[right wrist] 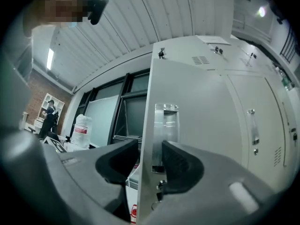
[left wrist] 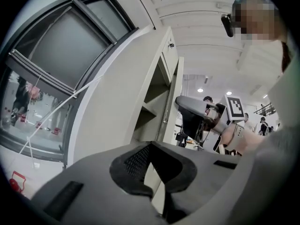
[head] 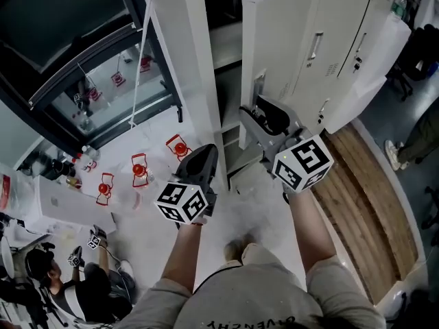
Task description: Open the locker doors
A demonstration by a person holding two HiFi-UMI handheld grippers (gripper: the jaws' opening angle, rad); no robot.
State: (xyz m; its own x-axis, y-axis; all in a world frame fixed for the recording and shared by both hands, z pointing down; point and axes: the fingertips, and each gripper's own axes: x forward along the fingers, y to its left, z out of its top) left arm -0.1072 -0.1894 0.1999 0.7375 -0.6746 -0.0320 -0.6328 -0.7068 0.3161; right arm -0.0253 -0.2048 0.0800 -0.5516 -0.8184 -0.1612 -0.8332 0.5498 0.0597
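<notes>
A row of white lockers stands ahead. The leftmost locker door is swung part open and shows shelves inside. My right gripper has its jaws on either side of that door's free edge, one pad inside and one on the metal handle, both touching it. The two locker doors to the right are closed. My left gripper hangs lower, left of the open locker, with its jaws together and nothing in them.
A dark-framed glass wall runs along the left. Red objects lie on the white floor beyond it. A wooden floor strip lies right of the lockers, with someone's shoe beside it. People sit at lower left.
</notes>
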